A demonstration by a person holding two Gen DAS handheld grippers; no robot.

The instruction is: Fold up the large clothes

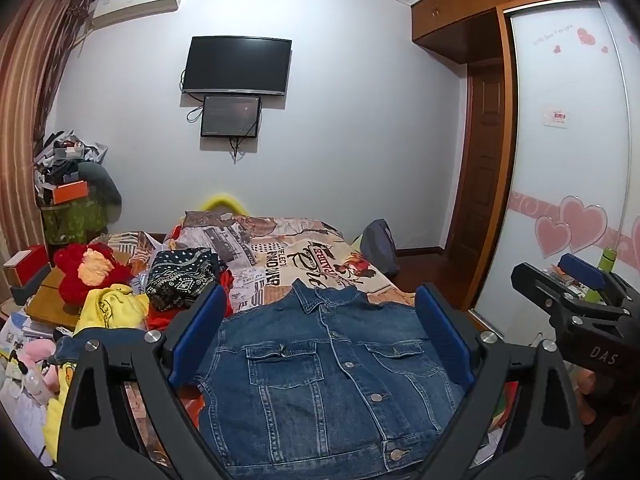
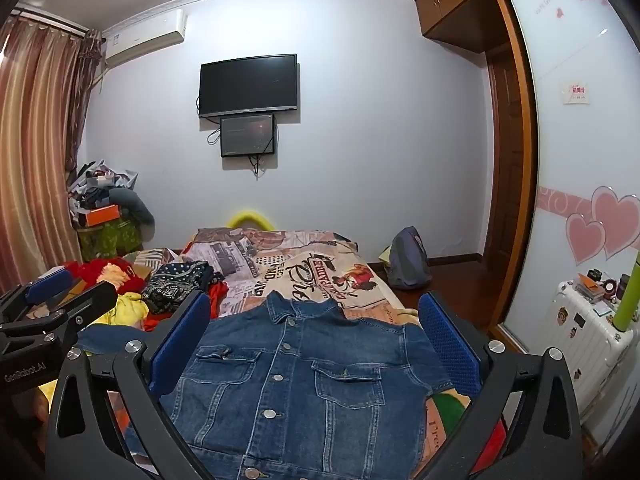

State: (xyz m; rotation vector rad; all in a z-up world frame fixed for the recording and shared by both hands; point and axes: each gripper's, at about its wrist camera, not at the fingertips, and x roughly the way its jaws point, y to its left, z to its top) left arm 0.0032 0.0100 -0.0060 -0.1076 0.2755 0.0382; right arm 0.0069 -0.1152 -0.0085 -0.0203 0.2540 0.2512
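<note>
Left gripper (image 1: 320, 336) spread wide, holding nothing, above blue denim button-front jacket (image 1: 332, 380). Right gripper (image 2: 316, 344) likewise wide and empty. Jacket lay flat, front up, collar away, on newspaper-print patterned bedspread (image 1: 288, 256), beside yellow garment (image 1: 116, 308).

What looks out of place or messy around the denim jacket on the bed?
The denim jacket lies flat, buttoned, front up. Beside it on its left, loose clothes are heaped unfolded. Both grippers are open and hold nothing.
</note>
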